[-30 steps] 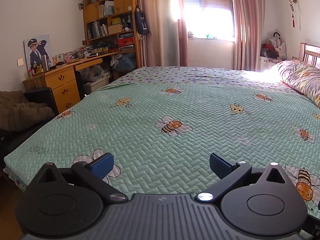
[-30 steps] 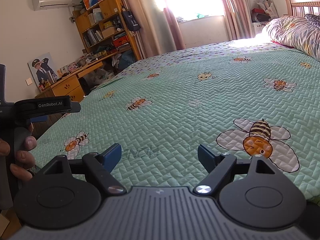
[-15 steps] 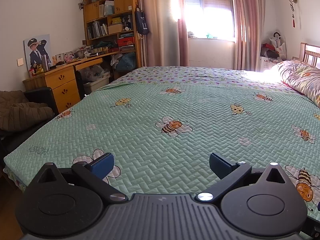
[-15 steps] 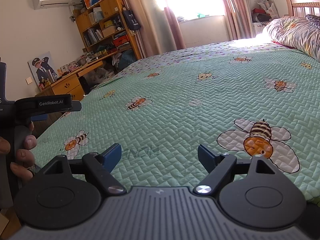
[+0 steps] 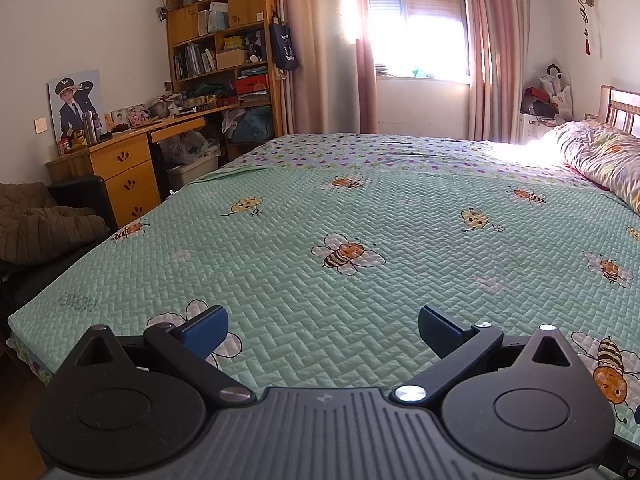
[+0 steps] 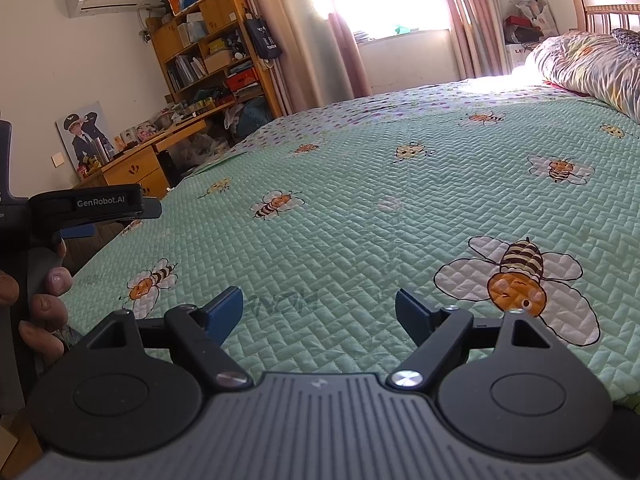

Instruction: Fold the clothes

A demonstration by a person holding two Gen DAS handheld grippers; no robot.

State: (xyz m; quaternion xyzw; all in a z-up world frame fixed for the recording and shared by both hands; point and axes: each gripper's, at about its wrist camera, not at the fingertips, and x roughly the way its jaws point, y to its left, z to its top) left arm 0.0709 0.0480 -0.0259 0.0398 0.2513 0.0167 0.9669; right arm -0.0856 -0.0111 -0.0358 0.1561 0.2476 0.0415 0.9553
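A green quilted bed cover (image 5: pixel 360 208) printed with bees fills both views, and no garment lies on the part I see. My left gripper (image 5: pixel 322 320) hovers open over the cover's near edge, with nothing between its blue pads (image 5: pixel 206 326). My right gripper (image 6: pixel 318 304) is open too and empty, beside a large bee print (image 6: pixel 516 276). At the left edge of the right wrist view, a hand (image 6: pixel 40 296) holds the left gripper's handle. A brown padded cloth (image 5: pixel 40 224) lies heaped on a dark chair left of the bed.
A wooden desk (image 5: pixel 128 168) with drawers and a tall bookshelf (image 5: pixel 224 52) stand past the bed's left side. A patterned pillow (image 5: pixel 600 160) and wooden headboard (image 5: pixel 620 104) are at the far right. Curtains (image 5: pixel 320 48) frame a bright window.
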